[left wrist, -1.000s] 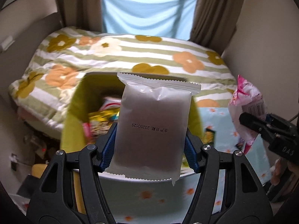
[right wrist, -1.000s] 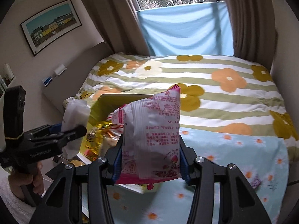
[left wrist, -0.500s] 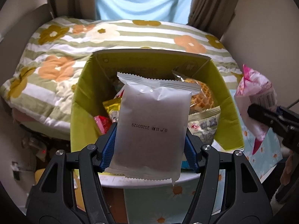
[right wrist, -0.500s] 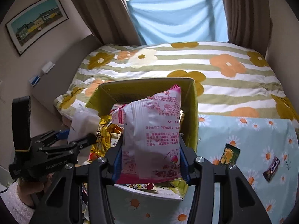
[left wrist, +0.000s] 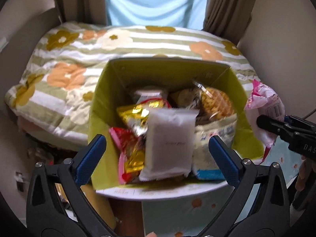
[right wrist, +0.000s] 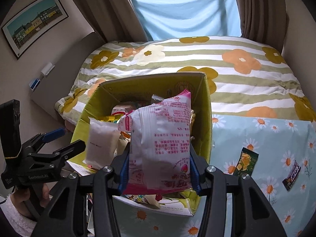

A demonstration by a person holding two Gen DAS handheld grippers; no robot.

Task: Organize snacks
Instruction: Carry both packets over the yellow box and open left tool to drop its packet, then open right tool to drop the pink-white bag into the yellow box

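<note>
Behind the daisy-cloth table (right wrist: 256, 138) lies a flowered bed. Left tool (left wrist: 158, 154), jaws just sprung wide, has released the white packet (left wrist: 169, 144) into the green box (left wrist: 102, 106). Right tool (right wrist: 160, 169) grips the pink packet (right wrist: 160, 138) above it; likely next, release.

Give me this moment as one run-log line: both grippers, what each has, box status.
left gripper: jaws just opened, white packet released over box | right gripper: shut on pink packet, above box | pending: drop pink packet
</note>
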